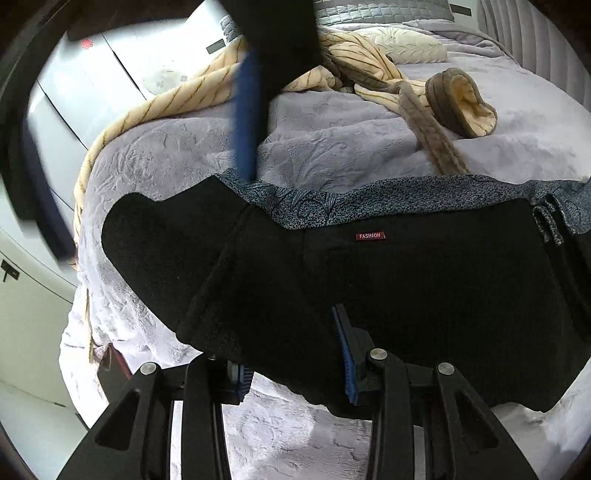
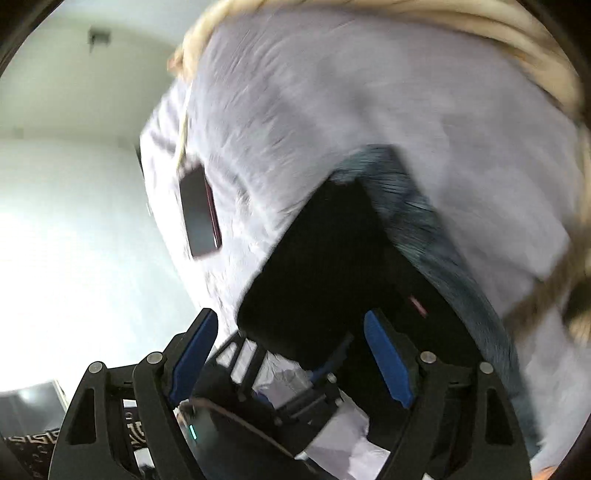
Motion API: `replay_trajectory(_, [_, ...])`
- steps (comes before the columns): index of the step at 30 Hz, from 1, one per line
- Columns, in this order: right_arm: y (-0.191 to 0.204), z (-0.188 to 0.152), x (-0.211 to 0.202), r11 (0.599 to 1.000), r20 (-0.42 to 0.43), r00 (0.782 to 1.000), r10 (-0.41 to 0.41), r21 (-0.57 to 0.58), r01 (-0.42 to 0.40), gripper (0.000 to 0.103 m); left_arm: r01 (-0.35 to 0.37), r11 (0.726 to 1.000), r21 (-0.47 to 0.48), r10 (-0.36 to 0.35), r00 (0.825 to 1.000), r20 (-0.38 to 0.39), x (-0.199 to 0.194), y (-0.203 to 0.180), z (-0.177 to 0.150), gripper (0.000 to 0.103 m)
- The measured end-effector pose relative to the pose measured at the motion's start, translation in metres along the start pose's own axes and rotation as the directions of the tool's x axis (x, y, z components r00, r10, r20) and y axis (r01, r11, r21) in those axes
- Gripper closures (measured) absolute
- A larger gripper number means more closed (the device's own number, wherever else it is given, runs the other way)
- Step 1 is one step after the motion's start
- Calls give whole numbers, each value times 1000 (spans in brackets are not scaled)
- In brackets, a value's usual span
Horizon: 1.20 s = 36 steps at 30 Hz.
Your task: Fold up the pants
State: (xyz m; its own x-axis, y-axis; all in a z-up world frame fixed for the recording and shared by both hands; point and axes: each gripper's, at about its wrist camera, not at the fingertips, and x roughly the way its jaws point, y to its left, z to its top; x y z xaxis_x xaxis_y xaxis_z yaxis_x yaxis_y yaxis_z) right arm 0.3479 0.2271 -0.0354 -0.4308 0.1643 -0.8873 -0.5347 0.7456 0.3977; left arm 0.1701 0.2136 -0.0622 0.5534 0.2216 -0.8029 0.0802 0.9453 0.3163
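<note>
Pants part-folded on the bed, left claw clamped on them, right claw empty.

Black pants [image 1: 388, 288] lie in a folded band across the lilac bed [image 1: 332, 147], patterned lining showing along the far edge; I judge more folds remain. My left claw [image 1: 295, 365] is clenched on the near fabric edge. My right claw [image 2: 291, 365] is spread wide, holding nothing, hovering over the pants' end.

- A bed [image 1: 332, 147] fills most of the view, covered by a plush lavender blanket [image 1: 177, 155].
- At its far edge stands a pale padded headboard [image 1: 535, 40], with a grey quilted pillow [image 1: 369, 11] beside it.
- White glossy wardrobe doors [image 1: 92, 74] stand past the bed's left edge.
- Bright light washes the pale floor [image 2: 74, 240].
</note>
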Motion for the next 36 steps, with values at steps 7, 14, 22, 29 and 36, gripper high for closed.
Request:
replay_trajectory(7, [9,38,44,988,-150,977,-152,-12,152,20,0,1000,-13,0,1000,10,-7,1,-3,64])
replay_trajectory(14, [-27,-4,-2,997,42,999,13,75,-16,88,41,999,8,-42,998,51,-36,-3,3,64])
replay_trajectory(22, [-90,-111,-75,926,341,900,272,162,-341,88,116,992,45,-122,980,158,-101,-36,41,64])
replay_trajectory(29, [-164,-268,-136,840,605,730,317,179,-513,88,232,952,200,-275,936,221,-161,-121,70,64])
replay_trajectory(36, [-251,-409,-114,727,759,598,257,256,-637,88,286,857,429,-380,913,151,-177,-240,57,64])
